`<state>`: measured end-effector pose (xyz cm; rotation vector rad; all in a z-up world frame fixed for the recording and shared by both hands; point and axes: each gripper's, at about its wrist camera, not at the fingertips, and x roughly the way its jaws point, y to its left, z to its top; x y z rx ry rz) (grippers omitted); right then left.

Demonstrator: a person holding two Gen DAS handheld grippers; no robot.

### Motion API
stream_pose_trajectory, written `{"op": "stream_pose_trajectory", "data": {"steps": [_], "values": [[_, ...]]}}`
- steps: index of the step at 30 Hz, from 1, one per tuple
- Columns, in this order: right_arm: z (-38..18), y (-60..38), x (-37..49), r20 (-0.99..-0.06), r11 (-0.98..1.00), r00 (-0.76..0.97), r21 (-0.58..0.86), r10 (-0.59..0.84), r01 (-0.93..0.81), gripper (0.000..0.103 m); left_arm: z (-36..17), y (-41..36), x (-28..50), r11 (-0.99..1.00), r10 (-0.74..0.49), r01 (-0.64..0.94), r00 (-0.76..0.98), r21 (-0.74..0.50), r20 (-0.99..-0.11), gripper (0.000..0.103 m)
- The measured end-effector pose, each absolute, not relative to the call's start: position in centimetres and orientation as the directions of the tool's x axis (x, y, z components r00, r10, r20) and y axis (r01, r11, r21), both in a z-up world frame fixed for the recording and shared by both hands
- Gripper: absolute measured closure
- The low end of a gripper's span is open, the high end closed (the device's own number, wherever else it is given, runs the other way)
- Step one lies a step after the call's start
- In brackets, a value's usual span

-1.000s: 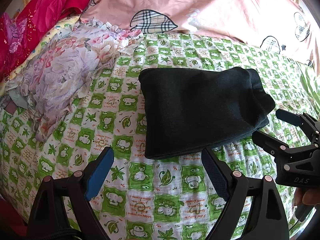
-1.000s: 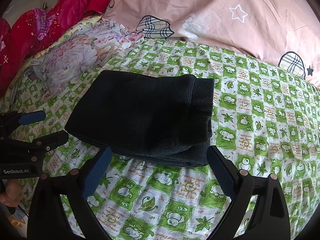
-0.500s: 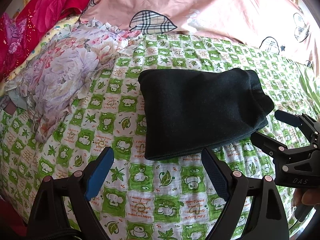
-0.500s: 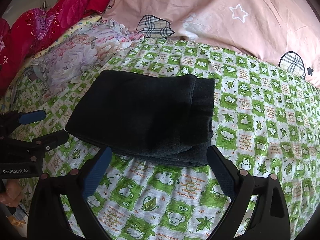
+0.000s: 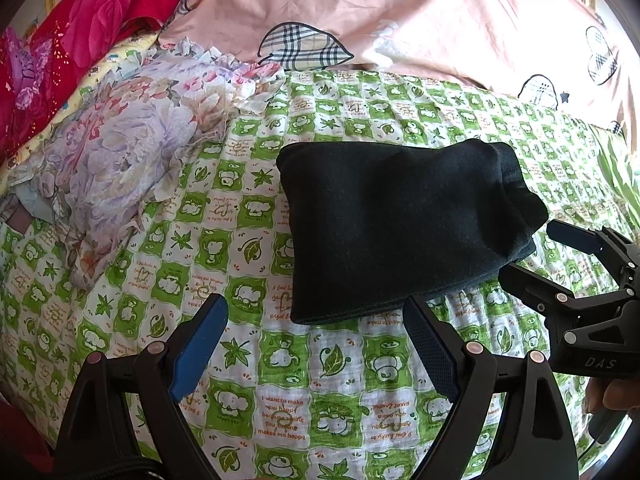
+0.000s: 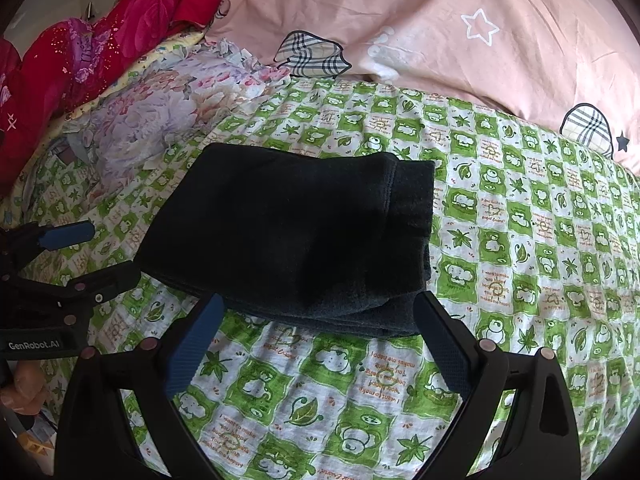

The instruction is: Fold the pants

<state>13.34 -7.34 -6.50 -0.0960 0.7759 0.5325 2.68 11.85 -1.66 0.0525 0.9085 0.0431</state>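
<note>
Now the dark pants (image 5: 400, 224) lie folded into a thick rectangle on the green-and-white checked bedsheet (image 5: 280, 380), with layered edges showing along the near side. Both grippers are spread wide and hold nothing. The left gripper (image 5: 316, 348) hovers just before the bundle's near left corner, the right gripper (image 6: 316, 344) before its near right edge. A flowered cloth (image 5: 132, 152) is bunched to the left, and a pink quilt (image 6: 440, 20) lies behind.
</note>
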Motion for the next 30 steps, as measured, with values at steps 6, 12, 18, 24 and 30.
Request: {"op": "stream_pose_trajectory", "data": {"steps": [6, 12, 18, 24, 30], "values": [[-6.4, -7.33, 13.43, -0.687, 0.866, 0.592, 0.11, 0.421, -0.488, 0.007, -1.5, 11.81, 2.69, 0.998, 0.061, -0.016, 0.62, 0.066, -0.782, 0.013], [-6.31, -7.33, 13.32, -0.687, 0.868, 0.594, 0.111, 0.419, -0.484, 0.007, -1.39, 11.82, 2.79, 0.998, 0.062, -0.02, 0.621, 0.064, -0.781, 0.013], [-6.29, -7.36, 13.33, -0.685, 0.867, 0.594, 0.112, 0.422, -0.486, 0.007, -1.36, 11.86, 2.77, 0.998, 0.062, -0.02, 0.621, 0.063, -0.781, 0.013], [-6.31, -7.39, 13.35, -0.685, 0.867, 0.594, 0.11, 0.421, -0.487, 0.007, -1.22, 11.73, 2.75, 0.998, 0.063, -0.018, 0.623, 0.066, -0.779, 0.013], [-6.12, -7.38, 13.32, -0.684, 0.867, 0.595, 0.111, 0.422, -0.487, 0.007, -1.17, 11.7, 2.73, 0.998, 0.065, -0.02, 0.622, 0.066, -0.78, 0.013]]}}
